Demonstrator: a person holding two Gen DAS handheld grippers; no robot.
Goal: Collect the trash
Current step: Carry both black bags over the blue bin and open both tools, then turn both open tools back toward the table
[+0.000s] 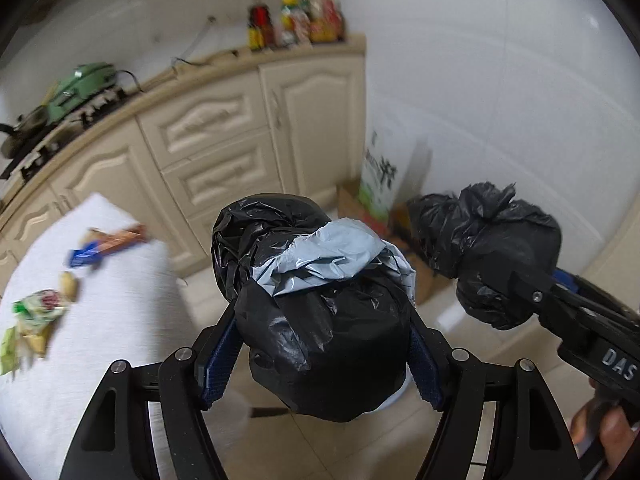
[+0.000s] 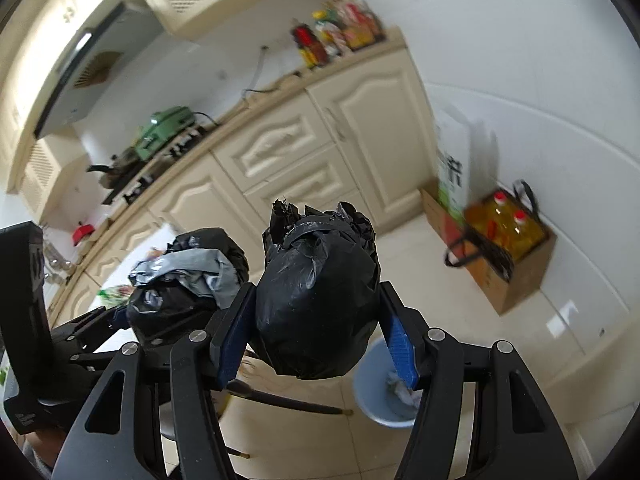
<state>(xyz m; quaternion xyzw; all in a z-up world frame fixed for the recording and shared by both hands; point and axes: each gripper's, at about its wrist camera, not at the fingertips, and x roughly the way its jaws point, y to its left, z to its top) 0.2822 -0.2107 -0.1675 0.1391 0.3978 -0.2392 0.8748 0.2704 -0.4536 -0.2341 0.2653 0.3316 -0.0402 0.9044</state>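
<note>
The left gripper (image 1: 324,320) squeezes a round black plastic trash bag with a grey patch (image 1: 320,304) between its blue pads; the right gripper (image 2: 318,320) squeezes a knotted black plastic trash bag (image 2: 318,300) (both bags are up in the air); a round blue bin (image 2: 376,396) sits on the tiled floor below; snack wrappers (image 1: 36,316) lie on a white table (image 1: 100,340).

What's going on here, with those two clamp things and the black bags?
A person is clearing rubbish in a kitchen with a hand-held gripper in each hand. The left gripper clamps a black bag bundle with a grey piece; the right gripper clamps a tied black bag. A blue bin stands on the floor below. Wrappers lie on the white table.
</note>
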